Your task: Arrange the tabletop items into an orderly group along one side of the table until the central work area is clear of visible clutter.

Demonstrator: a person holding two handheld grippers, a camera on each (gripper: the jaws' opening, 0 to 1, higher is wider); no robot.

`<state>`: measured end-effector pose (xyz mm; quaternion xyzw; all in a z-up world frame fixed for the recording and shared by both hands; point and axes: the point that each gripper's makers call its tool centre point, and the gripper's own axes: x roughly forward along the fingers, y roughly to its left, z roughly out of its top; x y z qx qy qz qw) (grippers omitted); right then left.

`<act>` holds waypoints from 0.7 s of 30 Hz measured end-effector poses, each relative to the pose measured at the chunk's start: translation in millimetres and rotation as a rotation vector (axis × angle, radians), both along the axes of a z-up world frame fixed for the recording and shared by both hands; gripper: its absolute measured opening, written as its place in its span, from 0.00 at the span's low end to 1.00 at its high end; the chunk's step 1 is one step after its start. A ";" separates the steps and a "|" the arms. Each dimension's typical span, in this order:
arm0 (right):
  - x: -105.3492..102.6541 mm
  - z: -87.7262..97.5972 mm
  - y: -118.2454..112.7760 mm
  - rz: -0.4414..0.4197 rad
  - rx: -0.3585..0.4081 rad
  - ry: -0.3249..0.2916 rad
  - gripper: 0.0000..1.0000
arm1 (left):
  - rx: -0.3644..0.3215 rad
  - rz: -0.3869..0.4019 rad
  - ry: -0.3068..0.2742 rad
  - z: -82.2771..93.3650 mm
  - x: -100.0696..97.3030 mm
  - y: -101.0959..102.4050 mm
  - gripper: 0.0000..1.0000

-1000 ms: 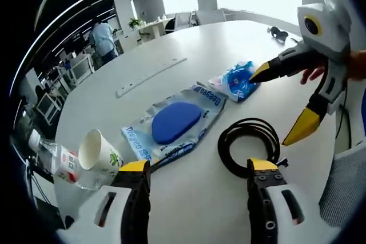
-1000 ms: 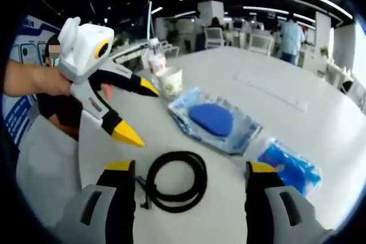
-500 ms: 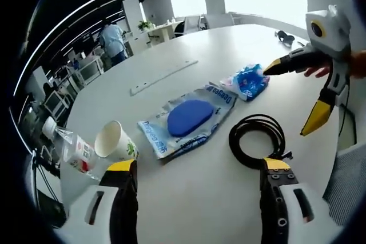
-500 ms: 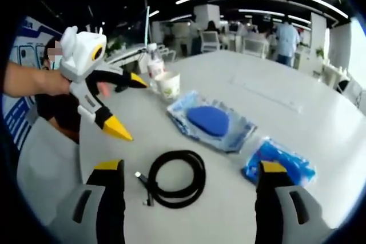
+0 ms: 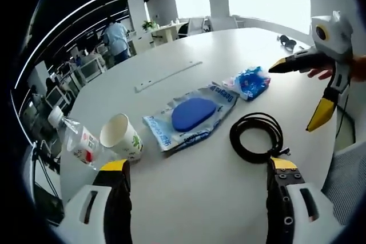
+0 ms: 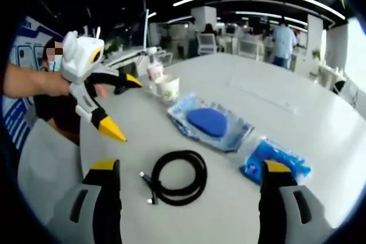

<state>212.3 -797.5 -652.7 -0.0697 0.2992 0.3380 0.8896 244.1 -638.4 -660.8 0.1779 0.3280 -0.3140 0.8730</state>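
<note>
White bench (image 5: pixel 229 44) cluttered mid-surface. Our left hand-held gripper (image 5: pixel 197 167) and right hand-held gripper (image 6: pixel 186 170) hover wide open, empty. Next: grasp black cable (image 5: pixel 256 137) at 1 o'clock, shift sideward.

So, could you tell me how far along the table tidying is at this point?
Nothing looks grouped yet. The coiled cable, blue pad packet, small blue pouch, paper cup and bottle lie strung across the table. Both tongs, left and right, are open and empty. All moving remains.
</note>
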 end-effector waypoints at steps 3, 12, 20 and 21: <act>-0.3 2.5 -3.2 -0.004 -0.010 -0.012 1.00 | -0.002 0.005 -0.011 4.9 -4.0 8.2 0.98; -6.3 6.3 -15.8 -0.041 -0.023 -0.021 1.00 | -0.029 0.016 -0.049 16.1 -10.8 26.6 0.98; -15.2 10.8 -25.0 -0.084 -0.013 -0.024 1.00 | -0.057 0.033 -0.070 22.6 -16.2 36.4 0.98; -16.8 10.5 -25.5 -0.085 -0.012 -0.020 1.00 | -0.061 0.037 -0.069 22.8 -16.5 37.9 0.98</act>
